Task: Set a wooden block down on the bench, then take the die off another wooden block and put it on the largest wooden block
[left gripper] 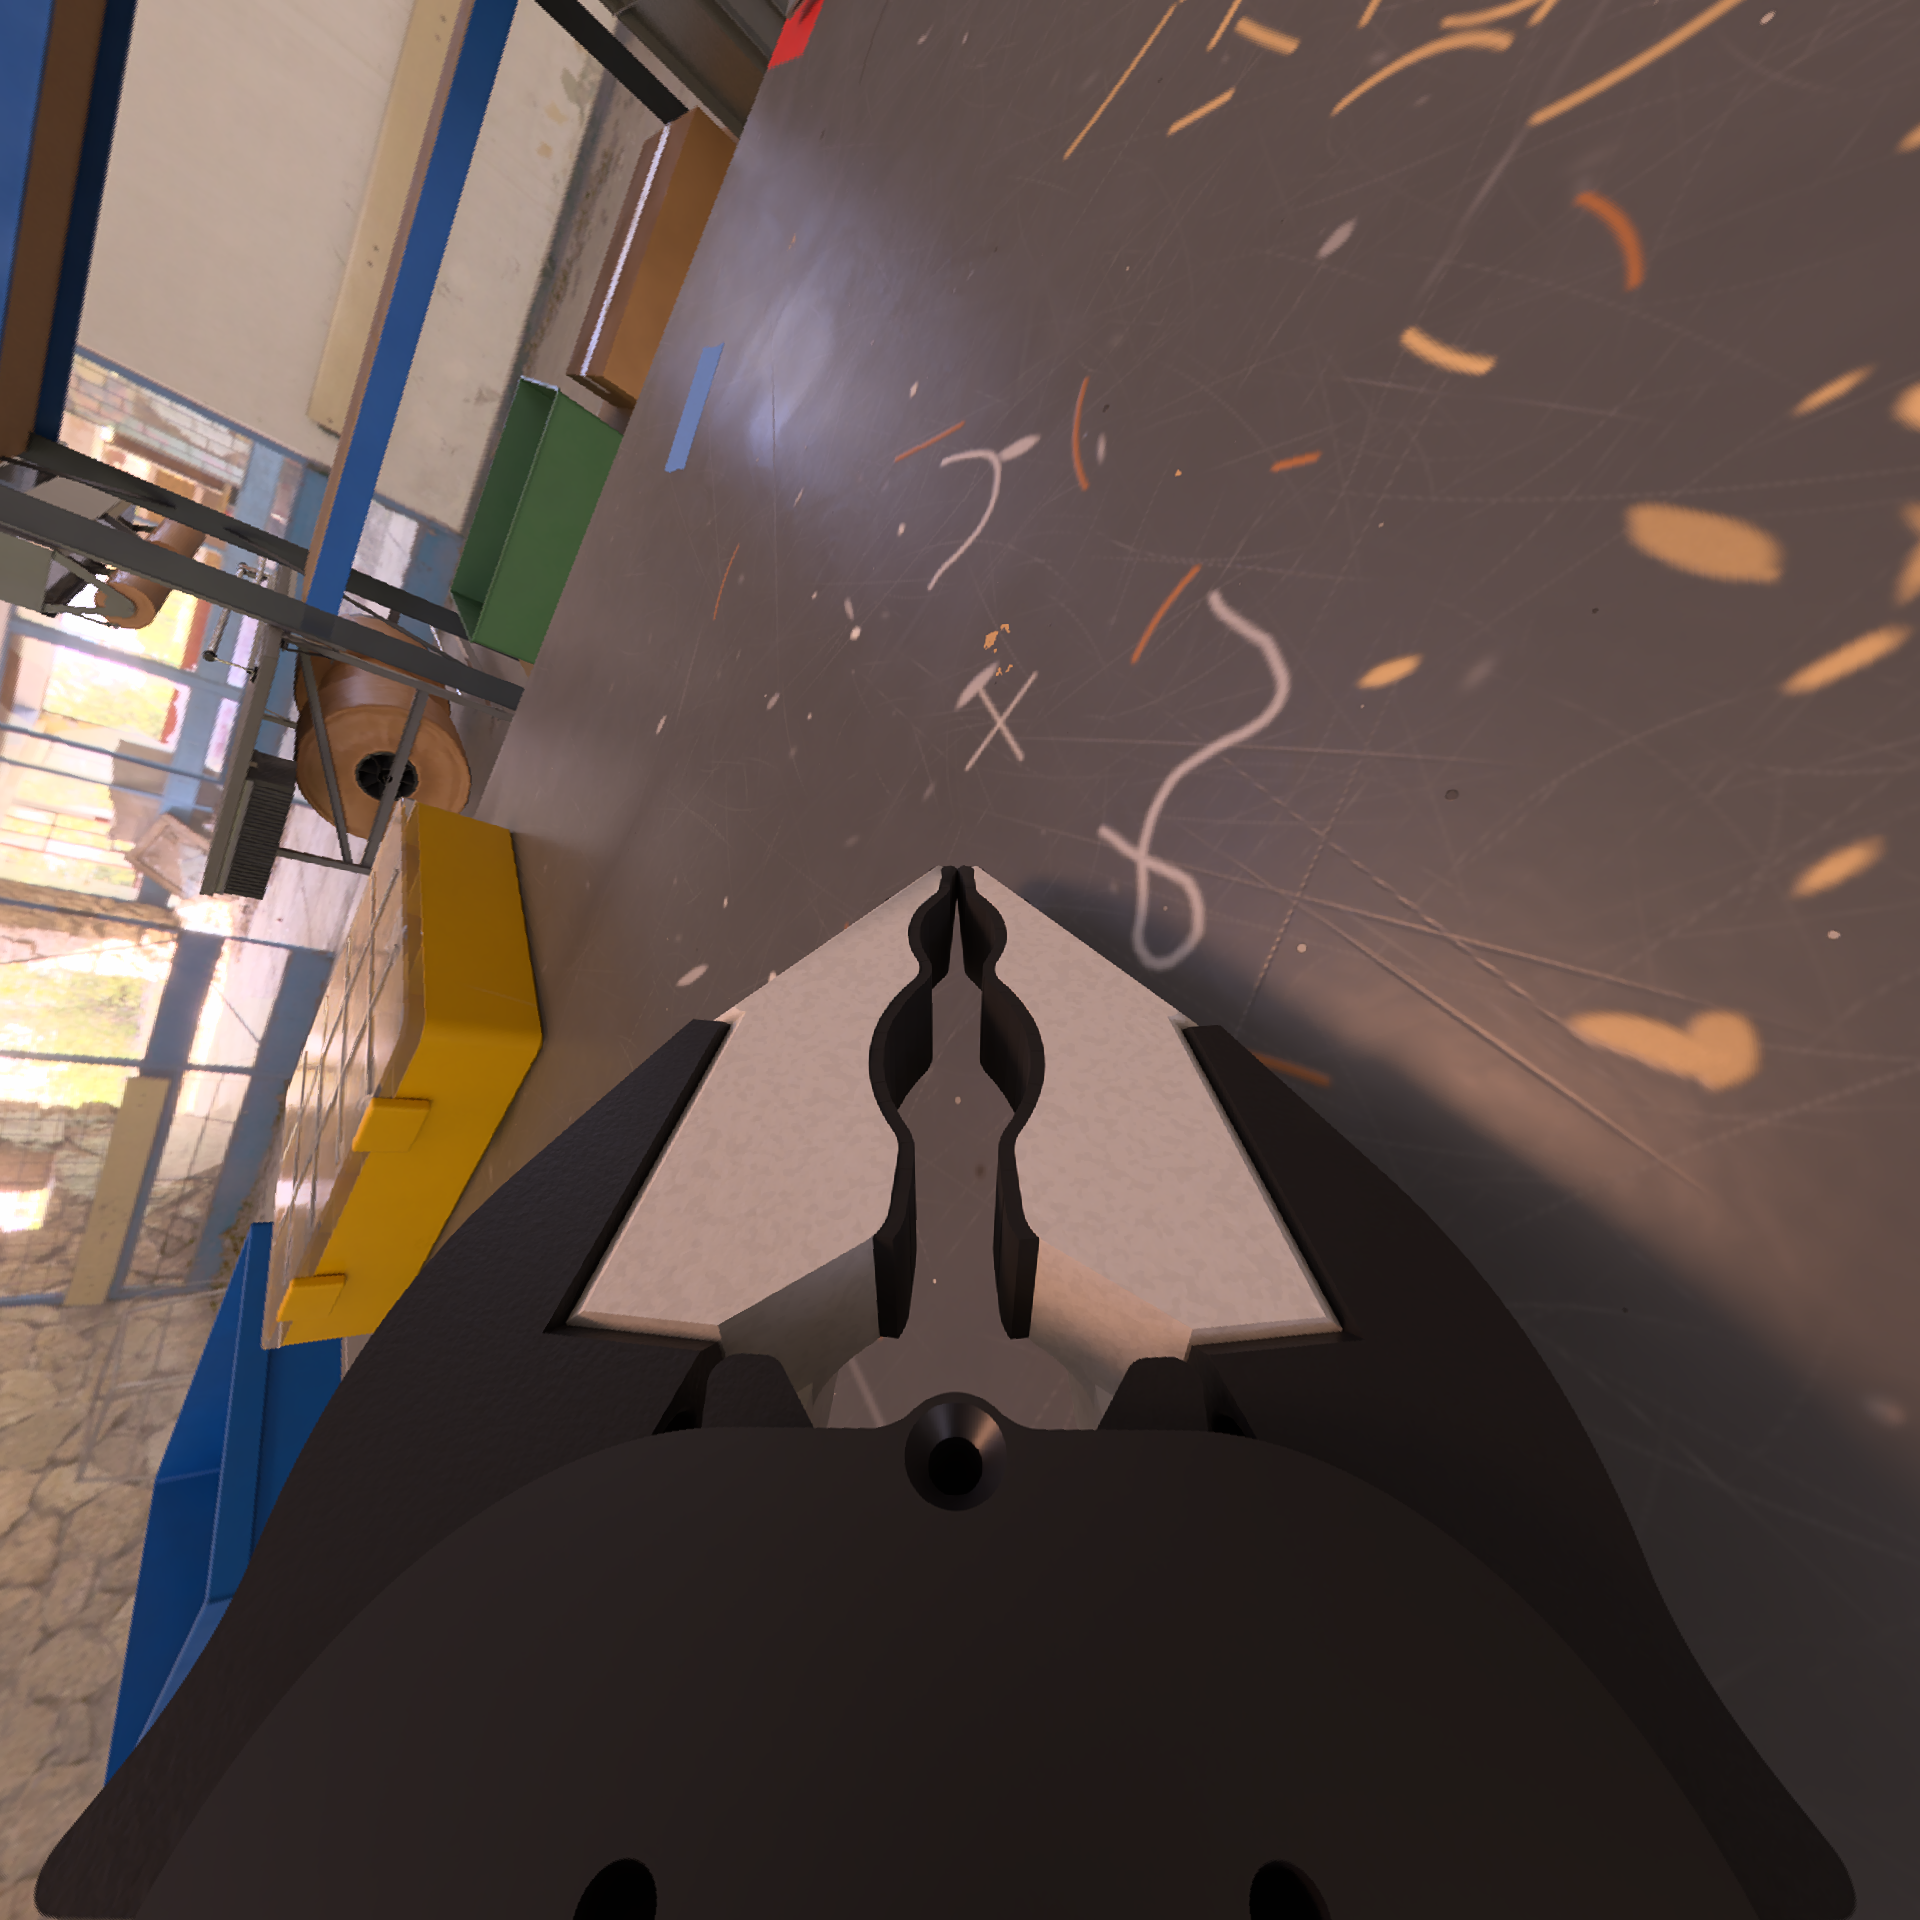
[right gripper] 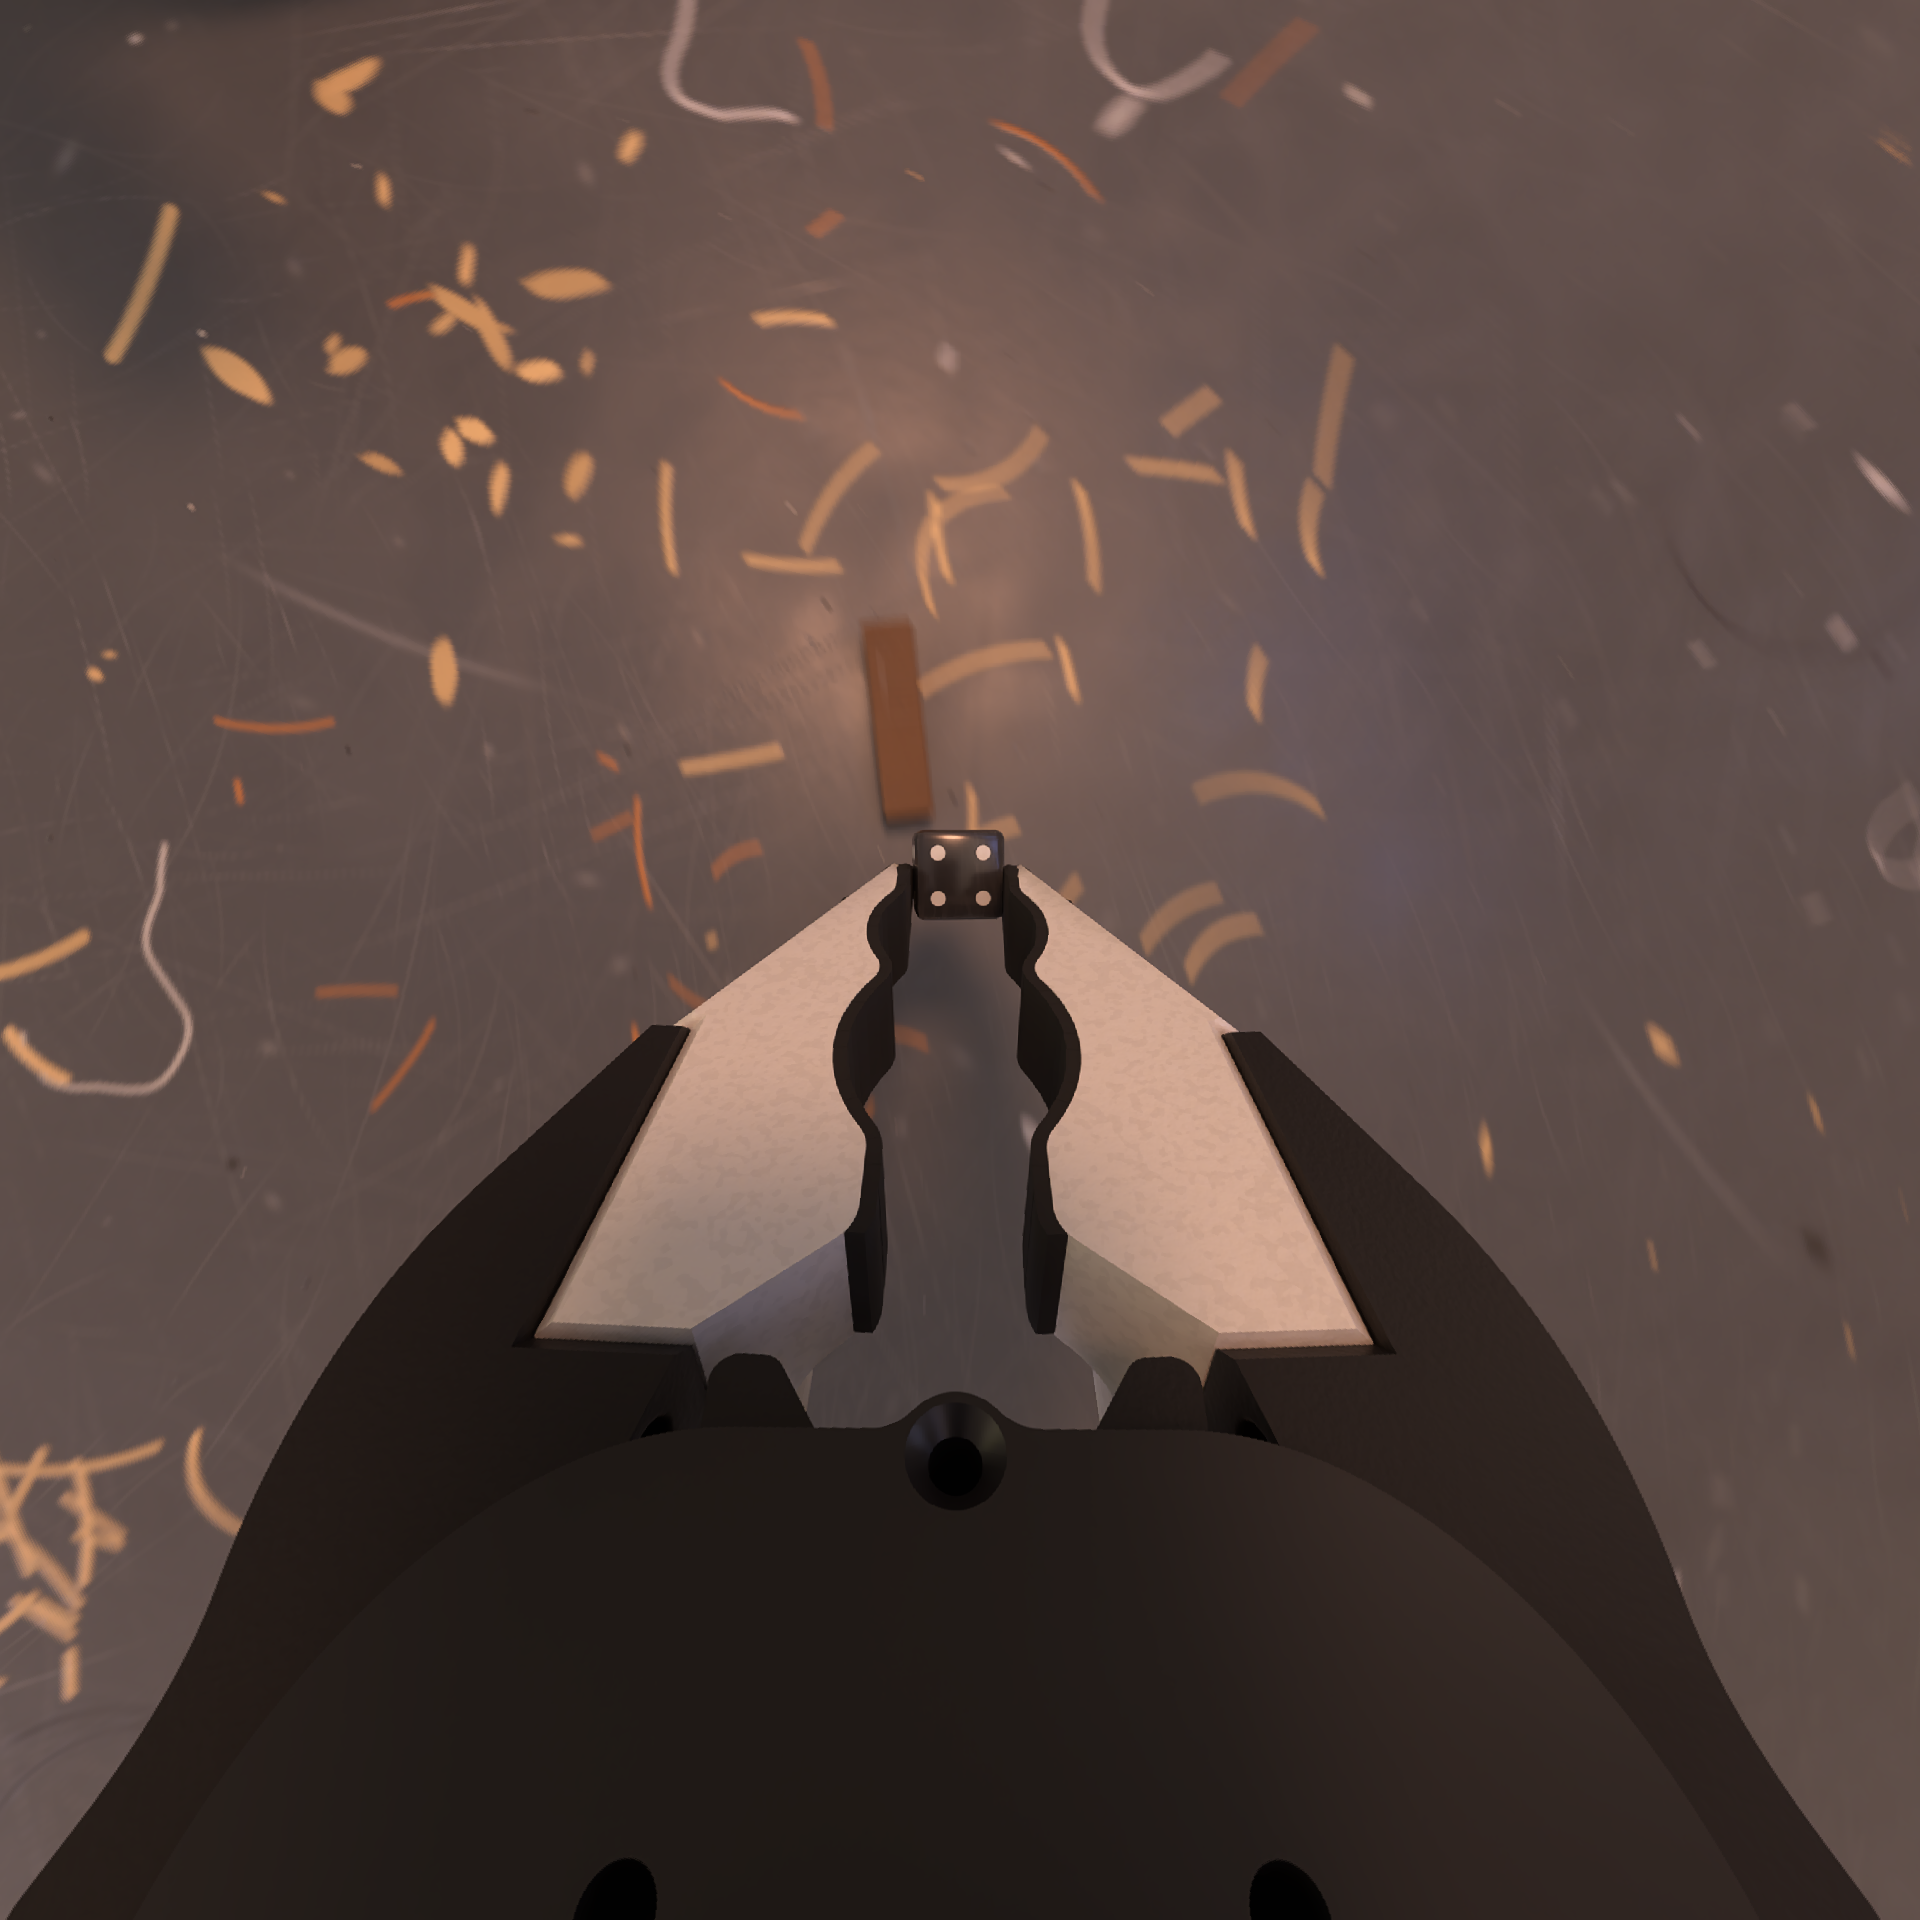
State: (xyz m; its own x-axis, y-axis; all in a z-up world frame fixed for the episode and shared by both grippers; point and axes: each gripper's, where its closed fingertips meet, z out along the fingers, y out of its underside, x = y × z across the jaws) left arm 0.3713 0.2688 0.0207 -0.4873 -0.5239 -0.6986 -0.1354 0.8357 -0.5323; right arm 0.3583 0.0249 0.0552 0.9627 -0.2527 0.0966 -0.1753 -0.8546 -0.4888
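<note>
In the right wrist view my right gripper (right gripper: 957, 876) is shut on a small black die (right gripper: 958, 873) with white pips, held at the fingertips above the bench. A thin brown wooden block (right gripper: 898, 719) lies flat on the dark bench just beyond the die. In the left wrist view my left gripper (left gripper: 957, 878) is shut and empty, its tips together over the bench (left gripper: 1351, 416), and the view is rolled sideways. No other wooden block shows in either view.
Along the bench's far edge in the left wrist view stand a yellow case (left gripper: 436, 1039), a green bin (left gripper: 535, 520), a brown box (left gripper: 655, 260) and a blue bin (left gripper: 208, 1455). Wood shavings and scratches cover the bench top (right gripper: 1455, 727).
</note>
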